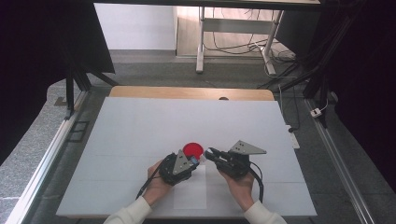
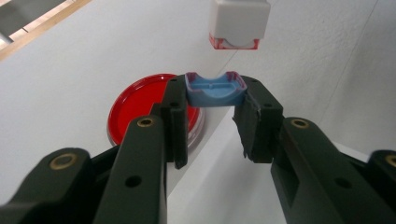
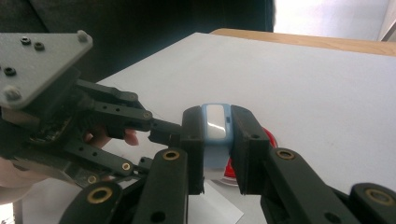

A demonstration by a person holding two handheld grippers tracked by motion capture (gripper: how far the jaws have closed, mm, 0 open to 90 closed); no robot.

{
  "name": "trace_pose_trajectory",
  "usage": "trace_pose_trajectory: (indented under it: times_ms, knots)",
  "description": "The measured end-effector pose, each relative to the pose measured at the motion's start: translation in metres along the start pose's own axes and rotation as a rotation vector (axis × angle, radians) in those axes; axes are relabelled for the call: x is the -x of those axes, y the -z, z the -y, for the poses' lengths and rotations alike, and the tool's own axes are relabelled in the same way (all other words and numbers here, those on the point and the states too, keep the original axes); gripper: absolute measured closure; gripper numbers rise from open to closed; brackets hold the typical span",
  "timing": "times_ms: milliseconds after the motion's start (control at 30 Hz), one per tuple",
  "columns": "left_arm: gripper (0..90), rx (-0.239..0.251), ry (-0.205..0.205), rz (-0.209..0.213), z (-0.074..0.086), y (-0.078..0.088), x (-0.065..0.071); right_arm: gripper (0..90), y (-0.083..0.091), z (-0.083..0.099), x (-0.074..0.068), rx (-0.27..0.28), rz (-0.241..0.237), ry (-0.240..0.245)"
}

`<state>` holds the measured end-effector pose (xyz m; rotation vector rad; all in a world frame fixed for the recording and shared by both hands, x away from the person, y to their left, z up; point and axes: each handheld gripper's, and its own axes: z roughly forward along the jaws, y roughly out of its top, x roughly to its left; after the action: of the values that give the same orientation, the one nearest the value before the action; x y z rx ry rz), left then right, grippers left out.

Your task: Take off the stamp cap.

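Note:
My left gripper (image 1: 197, 160) (image 2: 215, 114) is shut on a small blue cap-like piece (image 2: 215, 91) with a pinkish rim, held at the jaw tips. My right gripper (image 1: 211, 153) (image 3: 217, 140) points left toward it and is shut on a small light-blue piece with a white glossy face (image 3: 215, 123). The two gripper tips nearly meet just right of a red round lid (image 1: 192, 149) (image 2: 135, 109) lying flat on the table. In the left gripper view a white block with a red lower edge (image 2: 239, 21) hangs just beyond the blue piece. The left gripper (image 3: 156, 127) reaches in from the left in the right gripper view.
A white board (image 1: 154, 126) covers the table, with a wooden edge (image 1: 187, 92) at the far side. A white paper sheet (image 1: 191, 193) lies near the front edge between the forearms. Dark frame posts (image 1: 70, 93) stand at both sides.

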<state>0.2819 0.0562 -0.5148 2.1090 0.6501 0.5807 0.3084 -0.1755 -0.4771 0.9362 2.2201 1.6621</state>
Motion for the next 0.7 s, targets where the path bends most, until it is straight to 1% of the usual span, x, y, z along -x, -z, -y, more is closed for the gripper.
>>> trace_pose_trajectory:
  times_ms: [167,367,467,567,633,700]
  knots:
    - [65.3,0.007,0.0,-0.001,0.002,0.005,-0.003,75.6,0.001,0.001,0.001,0.009,0.004,-0.004]
    - [65.3,0.014,0.004,-0.012,0.004,0.012,-0.007,75.5,0.0,0.002,0.001,0.01,0.001,0.001]
    - [65.3,0.011,-0.001,-0.018,0.006,0.017,-0.009,75.5,0.001,0.002,0.0,0.018,-0.001,0.004]
    - [65.2,0.016,0.009,-0.022,0.009,0.025,-0.011,75.5,0.001,0.002,0.0,0.023,-0.002,0.005]
    - [65.2,0.01,0.014,-0.027,0.012,0.03,-0.013,75.5,0.002,0.001,0.0,0.027,-0.002,0.005]
    - [65.2,0.007,0.026,-0.026,0.015,0.034,-0.016,75.5,0.002,0.001,0.0,0.029,-0.002,0.005]
